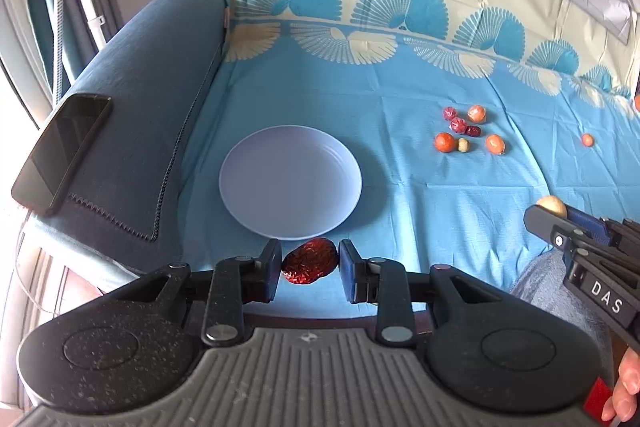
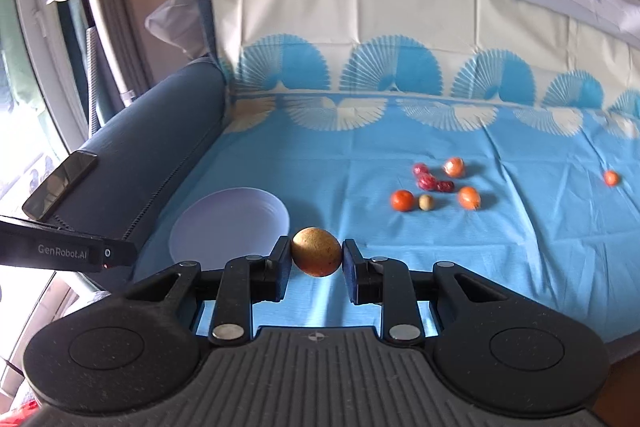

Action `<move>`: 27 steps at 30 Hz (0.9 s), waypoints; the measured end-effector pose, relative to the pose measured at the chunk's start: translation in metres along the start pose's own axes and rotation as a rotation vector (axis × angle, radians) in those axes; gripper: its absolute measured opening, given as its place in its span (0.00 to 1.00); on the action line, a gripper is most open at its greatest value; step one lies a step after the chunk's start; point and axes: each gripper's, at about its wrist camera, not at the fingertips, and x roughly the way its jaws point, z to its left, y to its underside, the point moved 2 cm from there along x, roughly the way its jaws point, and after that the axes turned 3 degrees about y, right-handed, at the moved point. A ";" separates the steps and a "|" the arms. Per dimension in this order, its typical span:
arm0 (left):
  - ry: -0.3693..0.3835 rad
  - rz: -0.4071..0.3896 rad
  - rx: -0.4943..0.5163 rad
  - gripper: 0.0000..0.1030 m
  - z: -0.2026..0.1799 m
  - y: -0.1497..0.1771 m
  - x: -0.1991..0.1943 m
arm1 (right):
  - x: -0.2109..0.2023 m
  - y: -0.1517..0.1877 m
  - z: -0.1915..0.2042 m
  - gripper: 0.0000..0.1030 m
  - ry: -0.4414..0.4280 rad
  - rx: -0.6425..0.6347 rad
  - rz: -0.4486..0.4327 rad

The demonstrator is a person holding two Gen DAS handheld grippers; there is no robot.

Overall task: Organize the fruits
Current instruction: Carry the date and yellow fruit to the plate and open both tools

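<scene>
Fruits are already in both claws: left gripper (image 1: 309, 263) pinches a wrinkled red fruit (image 1: 309, 262) near the empty plate (image 1: 240, 163); right gripper (image 2: 316, 259) clasps a tan fruit (image 2: 316, 257). Carry each over the plate's middle and let go low.

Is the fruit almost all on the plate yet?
Not yet. The plate has nothing on it. The left gripper has a wrinkly red fruit between its fingers by the plate's near rim, and the right gripper holds a tan fruit. A cluster of small fruits and one lone orange fruit wait on the blue cloth.
</scene>
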 end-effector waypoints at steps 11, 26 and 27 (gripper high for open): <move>0.017 -0.041 -0.038 0.33 0.016 0.004 -0.014 | -0.009 -0.003 0.016 0.28 0.009 -0.064 -0.018; 0.024 -0.040 -0.058 0.33 0.023 0.003 -0.012 | -0.005 -0.002 0.024 0.28 0.015 -0.096 -0.007; 0.024 -0.040 -0.058 0.33 0.023 0.002 -0.012 | -0.004 -0.002 0.024 0.28 0.015 -0.097 -0.006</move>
